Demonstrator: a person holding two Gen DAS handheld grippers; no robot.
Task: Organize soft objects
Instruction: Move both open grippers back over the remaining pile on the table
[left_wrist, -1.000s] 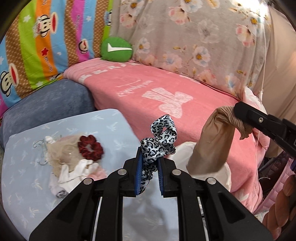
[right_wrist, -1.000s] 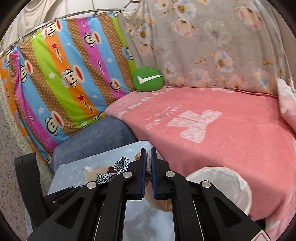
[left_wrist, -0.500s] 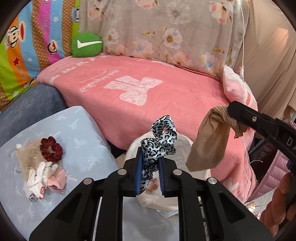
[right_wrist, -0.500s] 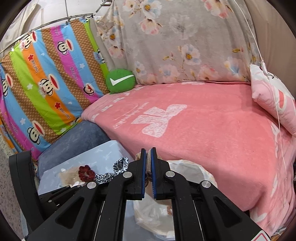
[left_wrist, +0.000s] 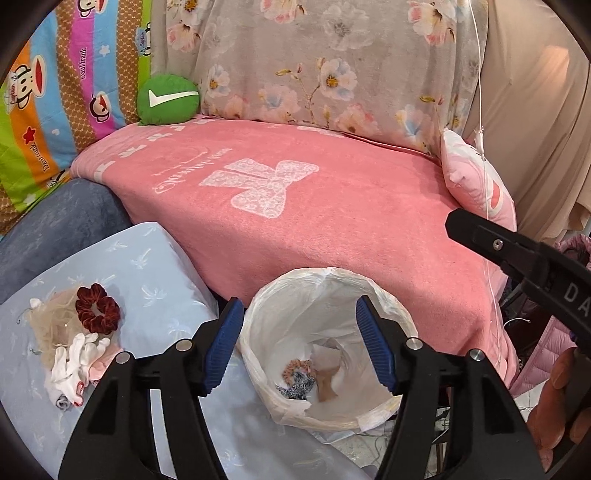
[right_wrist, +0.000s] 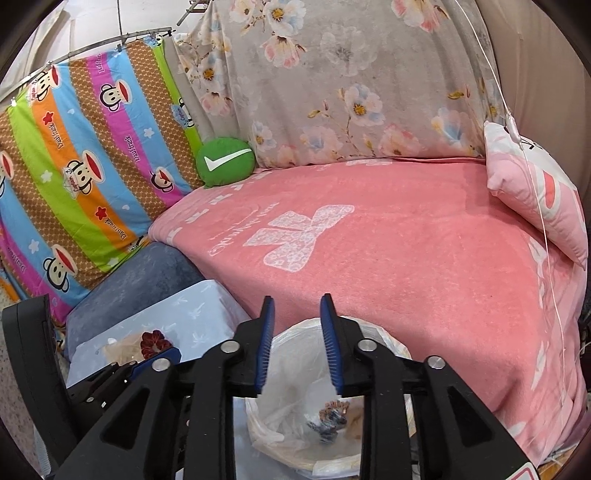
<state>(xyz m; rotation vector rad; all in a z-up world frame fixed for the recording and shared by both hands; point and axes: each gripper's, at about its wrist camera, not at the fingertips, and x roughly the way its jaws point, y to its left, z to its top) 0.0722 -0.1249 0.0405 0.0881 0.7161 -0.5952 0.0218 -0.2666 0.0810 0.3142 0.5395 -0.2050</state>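
Looking from the left, we find the pile of soft things (left_wrist: 70, 347) lying on the pale blue cushion (left_wrist: 155, 273) as before, the dark red scrunchie (left_wrist: 96, 308) on top of a beige netting piece and white cloths beneath it. Next to it, our left gripper (left_wrist: 299, 343) has changed: a second ago its blue pads pinched the leopard-print scrunchie (left_wrist: 300, 387), and now its jaws are opening with nothing between them, standing over the white lined bin (left_wrist: 384, 295). That scrunchie lies at the bottom of the bin, beside an orange-brown scrunchie (left_wrist: 295, 367) and the tan cloth pouch (left_wrist: 327, 384). Further right, our right gripper (right_wrist: 297, 343) held that tan pouch half a second ago; its jaws are likewise opening and empty, and in the left wrist view only one black finger (left_wrist: 491, 242) of it reaches in from the right edge, bare where the pouch hung. Both views now sit directly above the bin, whereas earlier it was only partly in sight. Behind it the pink blanket (left_wrist: 332, 206) spreads across the sofa, with a pink pillow (left_wrist: 476, 177) at the far right.
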